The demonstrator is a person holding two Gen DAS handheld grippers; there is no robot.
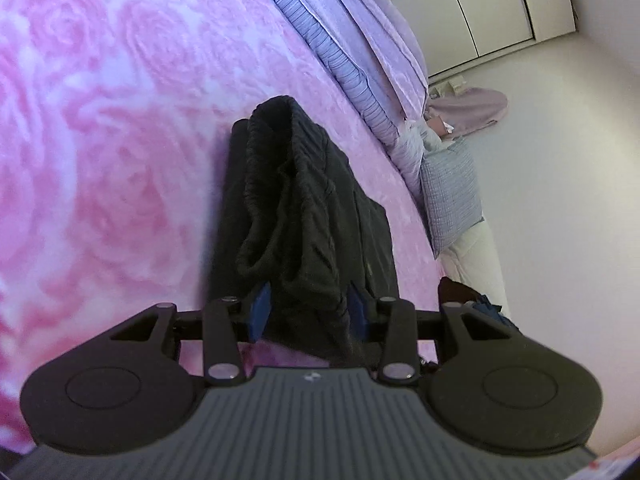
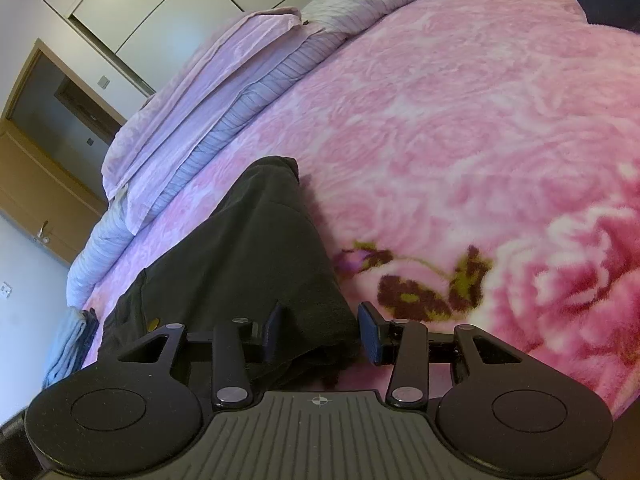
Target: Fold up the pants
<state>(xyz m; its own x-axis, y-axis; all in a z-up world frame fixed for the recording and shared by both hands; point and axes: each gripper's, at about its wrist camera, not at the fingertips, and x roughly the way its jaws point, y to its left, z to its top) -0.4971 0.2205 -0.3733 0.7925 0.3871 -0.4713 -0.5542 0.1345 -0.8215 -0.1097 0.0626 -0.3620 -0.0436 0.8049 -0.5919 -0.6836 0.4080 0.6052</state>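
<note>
- The bed (image 2: 460, 120) carries everything I work on: a plush pink rose-patterned blanket (image 1: 100, 160), soft and yielding, so I judge nothing slides freely across it.
- The pants (image 1: 304, 208) are dark, knit-looking and limp; they hang bunched between my two tools, with the far part resting on the blanket near the striped bedding (image 1: 340, 60) at the bed's edge. I judge them light, floppy and not fragile, likely to sag and crease wherever unsupported.
- In the left wrist view, the gathered, ribbed band (image 1: 256, 184) curls in a loop; that thick edge looks like the firmest place to hold, since thin cloth may slip out.
- My left tongs (image 1: 308, 314) pinch a thick wad of the fabric, the blue pads (image 1: 260, 312) pressing in on both sides.
- My right tongs (image 2: 324, 332) have cloth between them: the left pad meets it, while the right pad (image 2: 370, 332) seems just clear, so I cannot tell if they truly grip.
</note>
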